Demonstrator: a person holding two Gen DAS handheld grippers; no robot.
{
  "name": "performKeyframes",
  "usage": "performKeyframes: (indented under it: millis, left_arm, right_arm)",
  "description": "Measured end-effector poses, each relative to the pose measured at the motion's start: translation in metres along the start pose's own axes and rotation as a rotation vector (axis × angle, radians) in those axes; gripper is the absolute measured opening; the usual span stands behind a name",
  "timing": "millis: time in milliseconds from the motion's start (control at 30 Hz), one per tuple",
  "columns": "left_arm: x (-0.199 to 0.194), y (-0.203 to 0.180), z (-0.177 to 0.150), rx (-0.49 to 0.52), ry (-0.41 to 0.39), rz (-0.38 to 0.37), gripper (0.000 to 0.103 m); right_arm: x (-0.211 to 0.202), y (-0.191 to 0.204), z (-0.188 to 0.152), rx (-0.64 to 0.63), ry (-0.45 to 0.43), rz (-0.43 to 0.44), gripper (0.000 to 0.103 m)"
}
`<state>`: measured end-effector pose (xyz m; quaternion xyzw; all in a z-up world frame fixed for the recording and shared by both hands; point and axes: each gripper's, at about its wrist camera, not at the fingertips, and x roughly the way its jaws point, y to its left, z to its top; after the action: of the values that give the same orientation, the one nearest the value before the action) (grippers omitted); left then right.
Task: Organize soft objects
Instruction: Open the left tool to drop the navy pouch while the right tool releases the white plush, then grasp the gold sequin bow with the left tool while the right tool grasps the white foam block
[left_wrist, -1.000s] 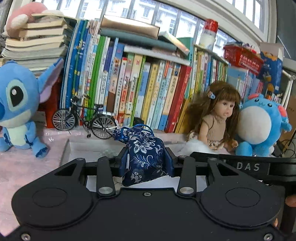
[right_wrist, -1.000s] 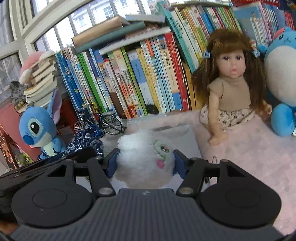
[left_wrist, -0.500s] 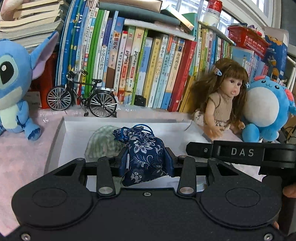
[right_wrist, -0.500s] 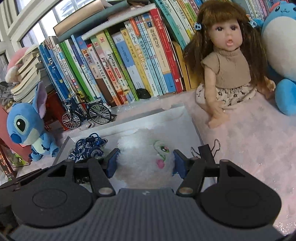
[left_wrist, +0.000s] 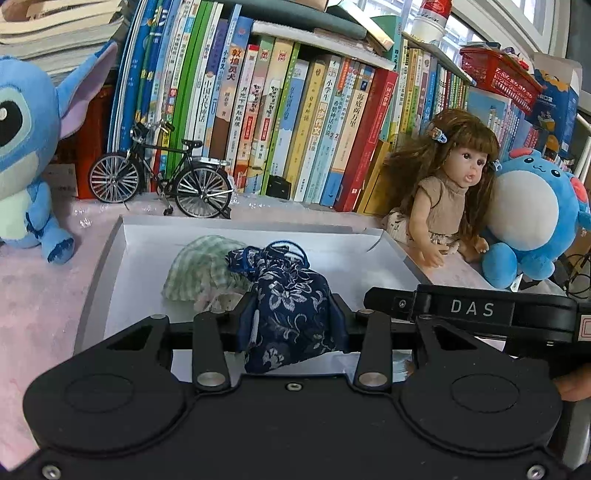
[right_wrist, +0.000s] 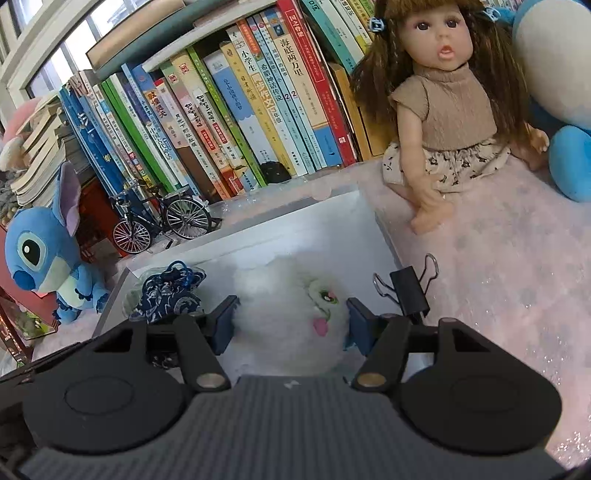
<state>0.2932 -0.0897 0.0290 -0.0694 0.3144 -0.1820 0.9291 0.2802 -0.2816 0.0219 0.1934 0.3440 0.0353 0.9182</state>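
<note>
Left wrist: left tool (left_wrist: 291, 317) clamped on blue pouch (left_wrist: 291, 302) over white tray (left_wrist: 110, 266); green checked cloth (left_wrist: 203, 271) at 10 o'clock, touching; doll (left_wrist: 448, 192) at 2.

Right wrist: right tool (right_wrist: 291, 323) clamped on white plush (right_wrist: 291, 314) in tray (right_wrist: 317, 218); binder clip (right_wrist: 408, 291) at 3, pouch (right_wrist: 168, 295) at 9.

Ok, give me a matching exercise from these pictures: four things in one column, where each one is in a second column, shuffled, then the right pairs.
Things:
1. dark blue floral drawstring pouch
2. fluffy white plush ball
3. green checked cloth bundle
4. black metal binder clip

Places:
A. on the pink cloth beside the white tray
B. in the right gripper
C. lying in the tray
D. in the left gripper

Pairs: 1-D, 2-B, 3-C, 4-A
</note>
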Motion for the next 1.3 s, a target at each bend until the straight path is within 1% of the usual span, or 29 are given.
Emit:
performKeyframes:
  millis: [167, 400, 467, 500, 567, 600, 667, 733, 800, 867, 933, 1033, 1300]
  left_arm:
    - [0.003, 0.003, -0.001, -0.025, 0.018, -0.016, 0.040]
    - [0.004, 0.003, -0.002, -0.030, 0.026, -0.017, 0.041]
    - [0.003, 0.003, -0.002, -0.032, 0.022, -0.021, 0.045]
    - [0.003, 0.003, -0.002, -0.034, 0.019, -0.023, 0.046]
    - [0.000, 0.003, -0.002, -0.037, 0.008, -0.031, 0.052]
    - [-0.001, 0.003, -0.002, -0.037, 0.003, -0.033, 0.055]
    - [-0.005, 0.002, -0.002, -0.036, -0.010, -0.034, 0.059]
    - [-0.011, 0.002, -0.003, -0.036, -0.028, -0.033, 0.067]
    - [-0.017, 0.002, -0.003, -0.037, -0.044, -0.036, 0.071]
    - [-0.023, 0.002, -0.003, -0.037, -0.056, -0.037, 0.073]
    - [-0.029, 0.001, -0.003, -0.030, -0.068, -0.034, 0.078]
    - [-0.040, -0.001, -0.005, -0.020, -0.091, -0.027, 0.082]
    - [-0.072, -0.007, -0.012, 0.010, -0.131, -0.028, 0.086]
  right_arm:
    - [0.001, -0.001, -0.001, 0.012, 0.004, 0.003, 0.066]
    - [0.000, -0.002, -0.002, 0.023, 0.000, 0.013, 0.068]
    - [-0.001, -0.003, -0.002, 0.030, -0.007, 0.014, 0.072]
    - [-0.001, -0.003, -0.002, 0.032, -0.009, 0.014, 0.077]
    - [-0.002, -0.004, -0.002, 0.035, -0.014, 0.020, 0.079]
    - [-0.003, -0.003, -0.002, 0.036, -0.016, 0.022, 0.082]
    - [-0.006, -0.003, -0.002, 0.037, -0.024, 0.024, 0.084]
    - [-0.010, -0.004, -0.001, 0.043, -0.032, 0.033, 0.087]
    - [-0.014, -0.004, -0.001, 0.044, -0.041, 0.038, 0.090]
    - [-0.019, -0.003, -0.002, 0.034, -0.048, 0.042, 0.090]
    - [-0.024, -0.001, -0.002, 0.022, -0.053, 0.048, 0.092]
    - [-0.033, 0.002, -0.004, -0.002, -0.067, 0.057, 0.093]
    - [-0.055, 0.007, -0.011, -0.059, -0.092, 0.073, 0.095]
